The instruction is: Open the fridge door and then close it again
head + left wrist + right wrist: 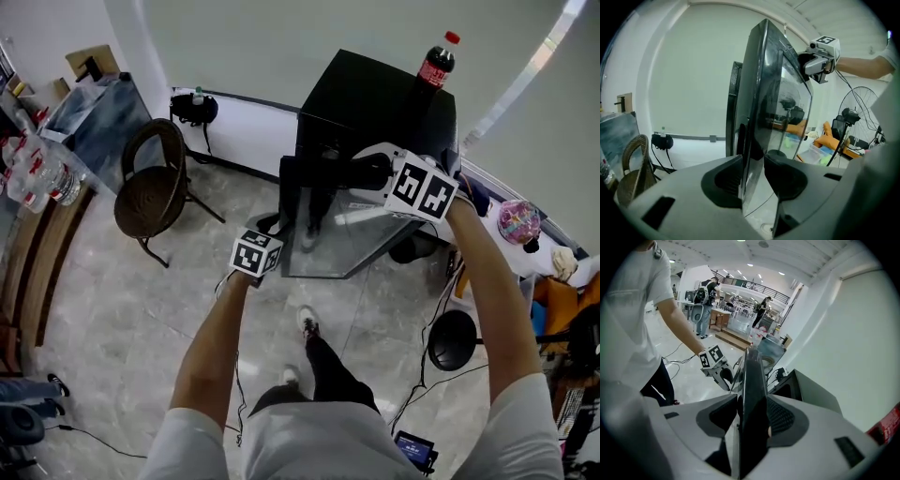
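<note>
A small black fridge [375, 103] stands by the wall with its glass door [328, 239] swung out over the floor. My left gripper [753, 173] is shut on the door's free edge low down, with a pad against each face of the door [761, 93]. My right gripper [752, 416] is shut on the door's [751, 376] top edge, its ribbed pad pressed on the dark frame. In the head view the left gripper [267, 246] is at the door's near left corner and the right gripper [352, 186] at its top. Each gripper view also shows the other one: the right gripper [820, 58] and the left gripper [715, 364].
A cola bottle [437, 60] stands on the fridge top. A wicker chair [155, 183] is left of the fridge, and a table [42, 234] with bottles stands further left. A black round stool [453, 339] and cables lie at right. Several people [705, 298] stand far back.
</note>
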